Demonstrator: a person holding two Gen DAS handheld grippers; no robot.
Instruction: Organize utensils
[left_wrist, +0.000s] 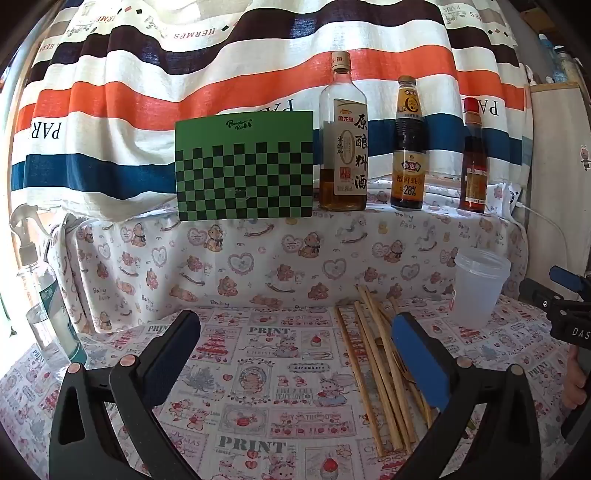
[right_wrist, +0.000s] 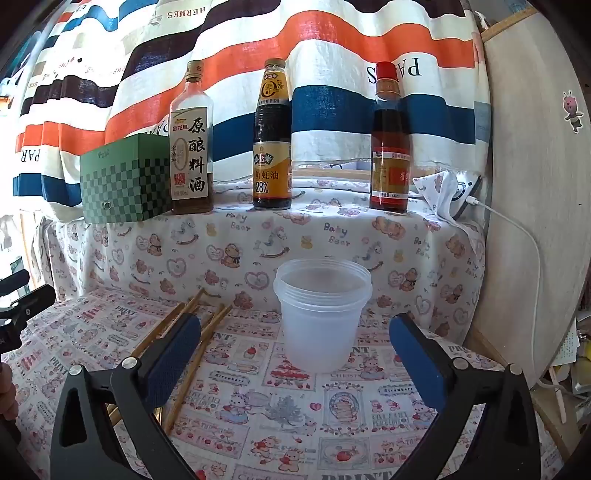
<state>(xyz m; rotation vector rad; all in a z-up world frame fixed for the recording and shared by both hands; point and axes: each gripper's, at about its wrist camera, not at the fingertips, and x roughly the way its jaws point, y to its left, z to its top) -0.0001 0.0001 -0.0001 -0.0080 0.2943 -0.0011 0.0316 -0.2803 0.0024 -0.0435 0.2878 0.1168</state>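
Note:
Several wooden chopsticks (left_wrist: 373, 365) lie in a loose bundle on the printed tablecloth, with a gold fork partly under them. They also show in the right wrist view (right_wrist: 192, 354), at the left. A clear plastic cup (right_wrist: 321, 314) stands upright and empty; it also shows in the left wrist view (left_wrist: 478, 288). My left gripper (left_wrist: 295, 354) is open and empty above the cloth, its right finger over the chopsticks. My right gripper (right_wrist: 295, 358) is open and empty, just in front of the cup, and shows at the right edge of the left wrist view (left_wrist: 565, 306).
On a raised cloth-covered ledge behind stand a green checkered box (left_wrist: 243, 170) and three sauce bottles (left_wrist: 343, 140) (left_wrist: 408, 147) (left_wrist: 472, 158). A spray bottle (left_wrist: 40, 295) stands at the far left. A white cable (right_wrist: 517, 229) and a board (right_wrist: 535, 184) are at the right.

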